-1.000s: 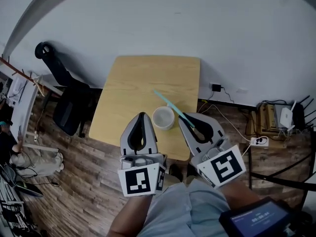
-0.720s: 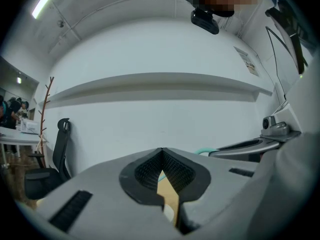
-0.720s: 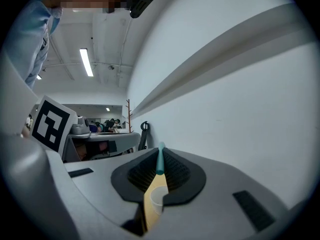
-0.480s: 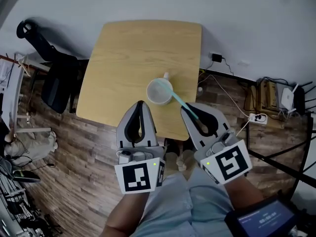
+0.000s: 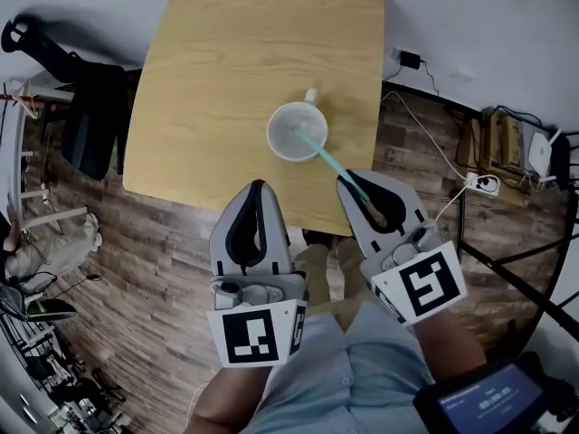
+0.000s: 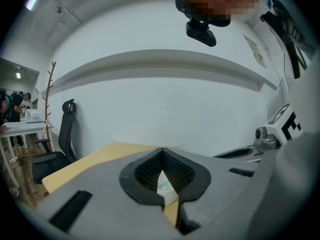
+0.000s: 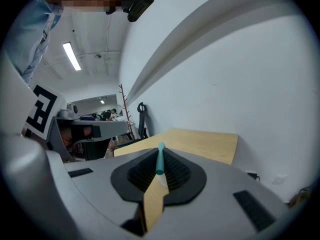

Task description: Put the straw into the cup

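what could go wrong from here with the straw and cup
The straw slants into the cup; released like this, it may lever out or tip the cup.
The left gripper is shut and apart from the cup, so a push from the right gripper could slide it.

Pale wooden table (image 5: 244,52) against plain white wall (image 5: 488,16), dark plank floor (image 5: 163,269), black office chair (image 5: 90,125) at left, power strip (image 5: 478,184) with cables at right

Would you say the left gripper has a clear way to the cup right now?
Probably yes: the left gripper hangs just short of the cup with only bare table between them. The straw enters from the other side, held by the right gripper. The left jaws are shut and would need opening.
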Tool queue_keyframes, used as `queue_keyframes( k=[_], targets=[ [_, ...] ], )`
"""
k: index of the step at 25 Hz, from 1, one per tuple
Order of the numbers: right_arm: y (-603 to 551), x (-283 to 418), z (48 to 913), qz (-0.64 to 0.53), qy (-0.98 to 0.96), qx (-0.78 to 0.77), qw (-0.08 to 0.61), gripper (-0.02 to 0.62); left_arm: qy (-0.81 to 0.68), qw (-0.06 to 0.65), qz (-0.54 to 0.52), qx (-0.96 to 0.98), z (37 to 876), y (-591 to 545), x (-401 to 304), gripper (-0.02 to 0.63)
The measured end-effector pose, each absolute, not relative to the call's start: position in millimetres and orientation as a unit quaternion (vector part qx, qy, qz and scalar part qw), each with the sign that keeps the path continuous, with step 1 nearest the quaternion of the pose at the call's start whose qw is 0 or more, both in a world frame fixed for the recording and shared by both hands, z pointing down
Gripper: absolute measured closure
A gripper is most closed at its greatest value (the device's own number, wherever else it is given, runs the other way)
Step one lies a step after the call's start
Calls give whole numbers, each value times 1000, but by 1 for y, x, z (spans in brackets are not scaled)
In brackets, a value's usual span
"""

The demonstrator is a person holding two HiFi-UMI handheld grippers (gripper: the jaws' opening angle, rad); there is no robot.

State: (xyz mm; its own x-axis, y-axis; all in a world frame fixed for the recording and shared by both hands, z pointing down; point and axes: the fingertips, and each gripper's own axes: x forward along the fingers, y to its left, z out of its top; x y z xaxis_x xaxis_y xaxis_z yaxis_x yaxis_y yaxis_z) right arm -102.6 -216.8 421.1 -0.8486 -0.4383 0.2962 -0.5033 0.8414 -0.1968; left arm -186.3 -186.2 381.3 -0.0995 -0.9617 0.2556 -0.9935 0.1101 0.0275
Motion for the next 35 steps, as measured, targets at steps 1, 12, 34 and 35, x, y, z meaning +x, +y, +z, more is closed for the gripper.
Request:
queue_keyframes(
  k=[1, 12, 34, 35],
  targets=[
    [-217, -104, 427, 138, -951, 247, 124, 574, -736, 111, 79, 663, 387, -186, -186, 609],
    [-226, -114, 464, 157, -943, 251, 154, 563, -721, 141, 90, 673, 417, -195, -191, 609],
    [-208, -110, 377, 118, -953, 245, 130, 523, -692, 64, 29, 719, 319, -201, -180, 609],
    [-208, -110, 370, 113, -955, 246, 125, 524, -691, 60, 25, 720, 313, -202, -179, 609]
  ],
)
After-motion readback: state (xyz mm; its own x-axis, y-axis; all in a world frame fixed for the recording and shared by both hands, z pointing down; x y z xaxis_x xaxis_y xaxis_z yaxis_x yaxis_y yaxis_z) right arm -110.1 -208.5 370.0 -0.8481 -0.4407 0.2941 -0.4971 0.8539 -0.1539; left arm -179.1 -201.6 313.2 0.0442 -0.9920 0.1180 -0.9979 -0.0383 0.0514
